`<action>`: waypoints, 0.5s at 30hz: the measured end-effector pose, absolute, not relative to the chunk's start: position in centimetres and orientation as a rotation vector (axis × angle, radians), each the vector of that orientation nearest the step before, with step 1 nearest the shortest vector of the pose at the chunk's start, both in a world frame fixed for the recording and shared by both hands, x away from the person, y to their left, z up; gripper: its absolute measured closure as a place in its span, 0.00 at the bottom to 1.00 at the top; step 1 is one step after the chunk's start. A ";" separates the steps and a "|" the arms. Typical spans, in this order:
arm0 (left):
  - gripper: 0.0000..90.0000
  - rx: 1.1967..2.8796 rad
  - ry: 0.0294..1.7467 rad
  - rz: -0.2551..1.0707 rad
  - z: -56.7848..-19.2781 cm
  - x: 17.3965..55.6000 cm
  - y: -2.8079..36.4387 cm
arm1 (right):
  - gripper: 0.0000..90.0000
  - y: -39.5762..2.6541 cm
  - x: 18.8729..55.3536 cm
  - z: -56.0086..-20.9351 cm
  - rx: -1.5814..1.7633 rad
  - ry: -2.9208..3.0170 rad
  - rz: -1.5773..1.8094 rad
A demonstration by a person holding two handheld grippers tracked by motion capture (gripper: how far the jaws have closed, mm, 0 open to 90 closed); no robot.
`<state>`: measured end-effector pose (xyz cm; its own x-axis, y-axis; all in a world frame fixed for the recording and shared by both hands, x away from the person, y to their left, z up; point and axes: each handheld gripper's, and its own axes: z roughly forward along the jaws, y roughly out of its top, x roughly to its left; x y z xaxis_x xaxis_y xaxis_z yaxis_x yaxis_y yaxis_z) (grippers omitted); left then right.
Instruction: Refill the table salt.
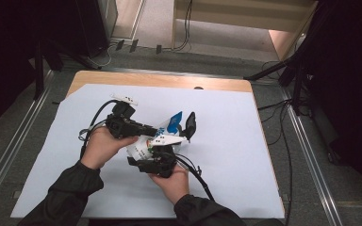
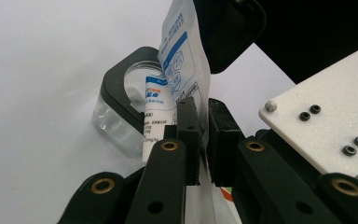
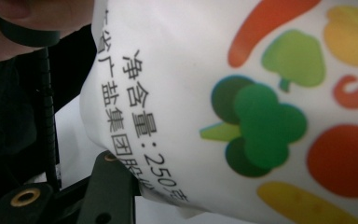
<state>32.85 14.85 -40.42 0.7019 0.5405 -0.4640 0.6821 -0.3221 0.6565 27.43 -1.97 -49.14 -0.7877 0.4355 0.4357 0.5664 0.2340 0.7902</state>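
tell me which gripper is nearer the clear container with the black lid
Left. The left gripper, shut on the white bag, sits just short of the clear container; the right gripper holds the bag farther back.

Left tongs (image 2: pixel 204 140) clamped nearly shut, right tongs (image 1: pixel 156 157) half closed

There are two grippers, a left one (image 1: pixel 156 129) and a right one (image 1: pixel 147 150). There is one white bag (image 1: pixel 143 143), one clear jar (image 2: pixel 121 114) and one table (image 1: pixel 226 141).
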 end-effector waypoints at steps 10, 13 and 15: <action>0.93 2.019 0.942 -0.204 -40.5 32.8 15.1 | 0.64 -2.0 27.4 -49.2 -0.975 -2.354 -1.605; 0.93 2.019 0.945 -0.201 -40.3 32.7 15.2 | 0.64 -2.0 27.4 -49.1 -0.974 -2.344 -1.610; 0.93 2.011 0.942 -0.205 -40.3 32.7 15.3 | 0.64 -2.0 27.4 -49.1 -0.972 -2.342 -1.610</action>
